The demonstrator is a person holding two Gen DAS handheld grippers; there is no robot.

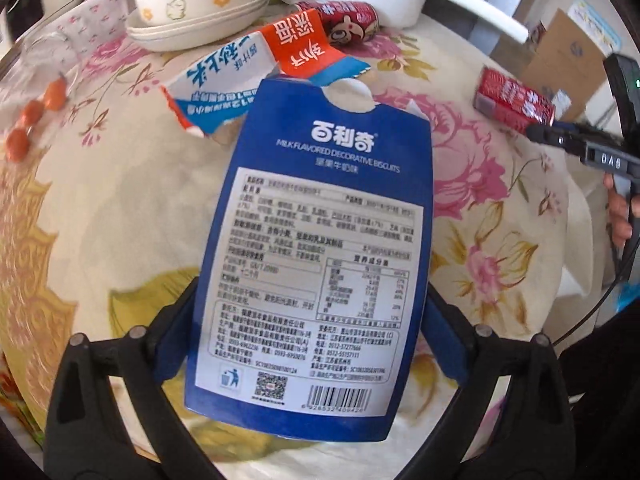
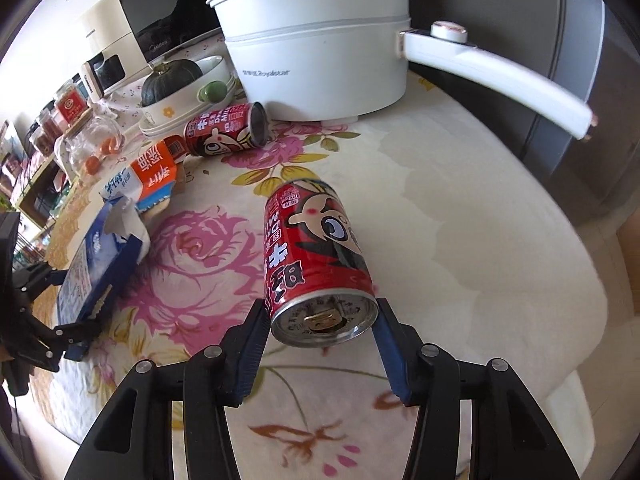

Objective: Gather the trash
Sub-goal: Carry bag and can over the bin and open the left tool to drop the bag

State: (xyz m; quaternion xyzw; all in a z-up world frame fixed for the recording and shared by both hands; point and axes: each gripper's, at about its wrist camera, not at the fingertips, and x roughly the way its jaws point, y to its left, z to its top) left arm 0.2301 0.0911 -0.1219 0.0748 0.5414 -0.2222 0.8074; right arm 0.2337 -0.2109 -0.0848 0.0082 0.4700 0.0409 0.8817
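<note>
A blue biscuit box [image 1: 320,216] lies label-up on the flowered tablecloth [image 1: 480,208], and my left gripper [image 1: 312,288] is shut on it, a blue pad against each long edge. In the right wrist view the same box [image 2: 100,264] sits at the far left inside that gripper [image 2: 76,308]. My right gripper [image 2: 322,308] is shut on a red cartoon drink can [image 2: 316,248] lying on its side, its opened top facing the camera. The left wrist view shows that can [image 1: 516,100] at the right edge. A second red can [image 2: 224,128] and a torn milk carton [image 1: 240,80] lie farther back.
A white electric pot [image 2: 320,48] with a long handle [image 2: 500,76] stands at the back. Stacked bowls [image 1: 192,12] holding a dark pumpkin sit beside it, with a glass jar [image 2: 88,144] to the left. The table edge [image 2: 592,320] curves away on the right. A hand [image 1: 618,216] grips the right tool.
</note>
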